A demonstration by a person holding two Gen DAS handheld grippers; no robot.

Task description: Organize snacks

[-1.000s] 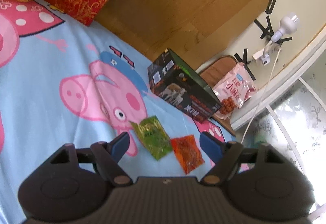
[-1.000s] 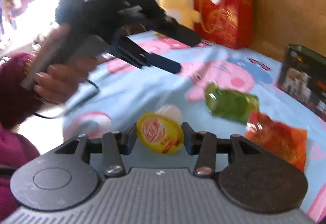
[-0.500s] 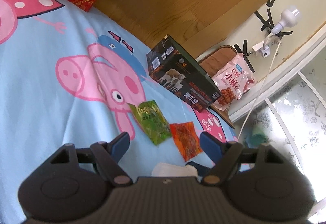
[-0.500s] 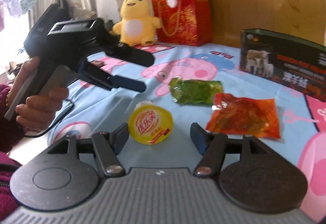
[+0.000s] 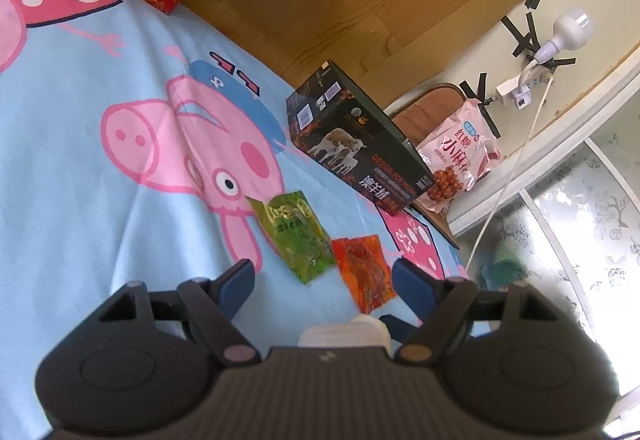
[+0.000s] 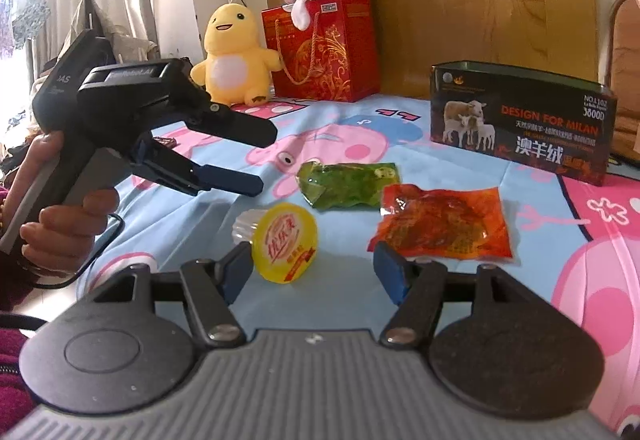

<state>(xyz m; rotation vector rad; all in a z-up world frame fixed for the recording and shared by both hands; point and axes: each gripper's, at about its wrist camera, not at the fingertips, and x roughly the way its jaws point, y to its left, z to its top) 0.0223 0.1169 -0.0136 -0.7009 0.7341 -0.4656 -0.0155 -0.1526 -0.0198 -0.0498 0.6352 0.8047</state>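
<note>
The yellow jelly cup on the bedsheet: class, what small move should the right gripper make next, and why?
Probably back off a little and turn toward the red packet. The right gripper has just been opening; its pads stand apart, and the yellow jelly cup lies on its side on the sheet beside the left pad, apparently released near the green packet.

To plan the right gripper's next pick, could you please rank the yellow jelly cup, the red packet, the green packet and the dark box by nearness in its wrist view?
From the right gripper:
1. Yellow jelly cup, beside its left finger.
2. Red packet, right, just ahead.
3. Green packet, centre, farther.
4. Dark box, far right.
</note>
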